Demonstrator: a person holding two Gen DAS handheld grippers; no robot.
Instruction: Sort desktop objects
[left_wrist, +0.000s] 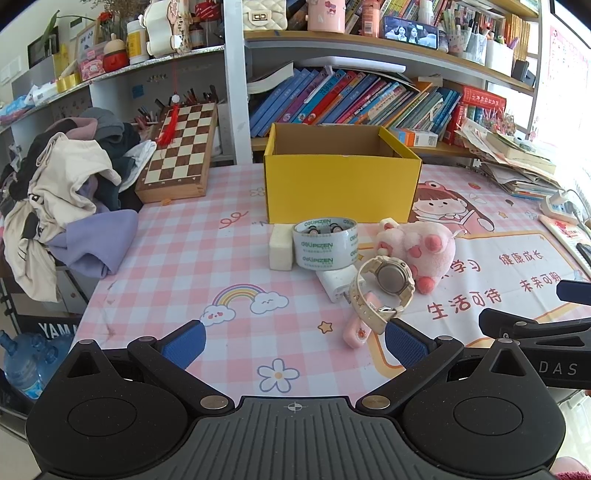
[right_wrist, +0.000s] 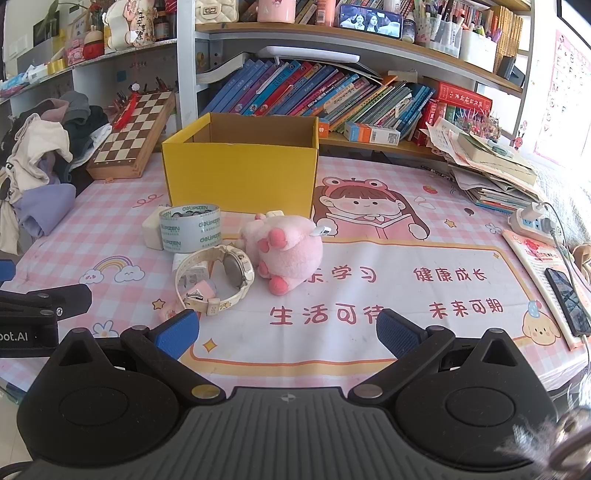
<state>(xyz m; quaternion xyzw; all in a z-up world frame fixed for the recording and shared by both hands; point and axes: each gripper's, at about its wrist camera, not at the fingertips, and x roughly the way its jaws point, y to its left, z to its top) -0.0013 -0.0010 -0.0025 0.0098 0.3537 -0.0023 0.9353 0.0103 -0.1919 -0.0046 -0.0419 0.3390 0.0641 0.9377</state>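
Two open grippers; watch (left_wrist: 382, 291) on edge (dial facing box (left_wrist: 341, 173)).

box (right_wrist: 240, 173): open top gives you entry | before it: tape (right_wrist: 190, 229), plush (right_wrist: 286, 247), watch (right_wrist: 218, 277) block you | right of it: bare mat (right_wrist: 424, 295)

It is bright day here. Strong light comes in from the right of my fingers, and the far right edge of both views is washed out white. The pile of papers (left_wrist: 517, 162) out past my right finger glows pale at its edge. The pink tablecloth (right_wrist: 424, 229) is lit evenly, with only soft, small shadows under the plush toy (right_wrist: 288, 247) and the tape roll (left_wrist: 327, 245). Things ahead of my fingers look sharp. The shelves (left_wrist: 332, 51) bend like a bow near the edges, and the corners go dark. A fuzzy blur sits at the bottom right of my right view.
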